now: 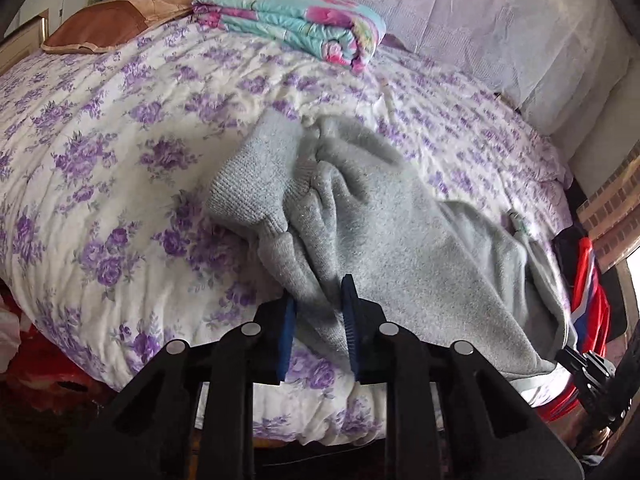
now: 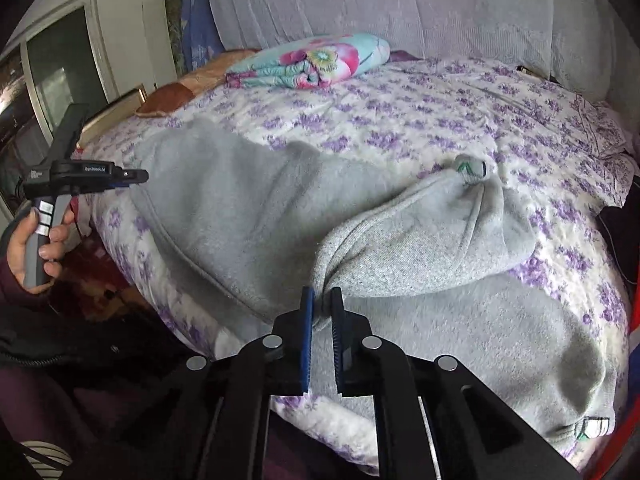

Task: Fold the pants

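Observation:
Grey sweatpants (image 1: 400, 232) lie across the near side of a bed with a purple-flowered cover (image 1: 100, 152). In the left wrist view my left gripper (image 1: 318, 292) has bunched grey fabric of a leg between its blue pads, near the ribbed cuff (image 1: 256, 184). In the right wrist view my right gripper (image 2: 322, 300) is shut on a folded-over part of the pants (image 2: 400, 248) at the bed's near edge. The left gripper also shows in the right wrist view (image 2: 132, 176), held in a hand at the far left.
A folded teal and pink floral blanket (image 1: 296, 20) lies at the back of the bed, with a brown pillow (image 1: 104, 24) to its left. A pale lilac covered backrest (image 2: 400, 8) runs behind. Red and blue cloth (image 1: 592, 288) hangs at the right bed edge.

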A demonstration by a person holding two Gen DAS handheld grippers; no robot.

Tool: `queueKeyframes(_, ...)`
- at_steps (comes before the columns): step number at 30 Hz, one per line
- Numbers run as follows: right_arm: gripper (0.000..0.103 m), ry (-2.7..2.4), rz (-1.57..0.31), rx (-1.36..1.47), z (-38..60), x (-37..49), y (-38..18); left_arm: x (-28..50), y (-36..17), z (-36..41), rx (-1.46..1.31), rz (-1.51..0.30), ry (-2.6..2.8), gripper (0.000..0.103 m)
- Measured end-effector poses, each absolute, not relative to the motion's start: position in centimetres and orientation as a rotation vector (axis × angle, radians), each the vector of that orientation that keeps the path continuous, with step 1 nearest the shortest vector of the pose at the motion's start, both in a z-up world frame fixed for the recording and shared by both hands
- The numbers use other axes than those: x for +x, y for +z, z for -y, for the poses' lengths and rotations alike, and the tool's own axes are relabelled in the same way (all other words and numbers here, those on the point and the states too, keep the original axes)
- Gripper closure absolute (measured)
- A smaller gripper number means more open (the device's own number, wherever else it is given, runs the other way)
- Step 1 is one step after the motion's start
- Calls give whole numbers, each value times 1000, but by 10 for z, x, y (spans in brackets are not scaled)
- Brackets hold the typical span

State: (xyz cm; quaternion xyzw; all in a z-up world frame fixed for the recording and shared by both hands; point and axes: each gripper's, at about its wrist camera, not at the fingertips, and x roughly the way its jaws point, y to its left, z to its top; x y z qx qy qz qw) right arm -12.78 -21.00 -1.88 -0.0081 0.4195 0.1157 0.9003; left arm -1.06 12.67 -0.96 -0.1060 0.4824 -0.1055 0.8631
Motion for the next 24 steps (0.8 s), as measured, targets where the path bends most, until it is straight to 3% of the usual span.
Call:
queueKeyframes(2, 89, 226, -935, -52, 205, -125, -46, -9, -26, -129, -200, -1039, -202, 75)
queueKeyframes(4, 74, 224, -922, -70, 203, -129, -48, -12, -26, -134, -205, -1035, -194, 67)
queueKeyframes(8, 50, 193, -775, -76, 216, -144, 5, -31, 5, -140, -185, -990, -202, 61)
queueKeyframes(10, 17, 95, -686, -42, 235, -138, 37, -44, 30, -128, -117, -915, -218, 56)
queueKeyframes(12, 3, -9, -650, 14, 254, -115, 59, -51, 47, -105, -71, -855, -285, 40)
queueKeyframes(13, 3, -23, -676, 37, 260, -93, 62, -52, 51, -90, -52, -837, -327, 36)
queueKeyframes(16, 3, -90, -801, 22, 259, -23, 43, -45, 35, -38, 16, -864, -433, 36)
queueKeyframes(19, 5, -248, -954, -108, 247, 32, -13, -35, -5, 1, 60, -958, -522, 36)
queueKeyframes(20, 16, -275, -1019, -142, 246, 42, -37, -31, -18, 9, 57, -995, -539, 36)
queueKeyframes(21, 49, -267, -1076, -164, 244, 44, -61, -31, -31, 13, 50, -1021, -542, 36)
queueKeyframes(24, 90, -279, -932, -109, 255, 3, -52, -29, -45, 10, 31, -1030, -546, 35)
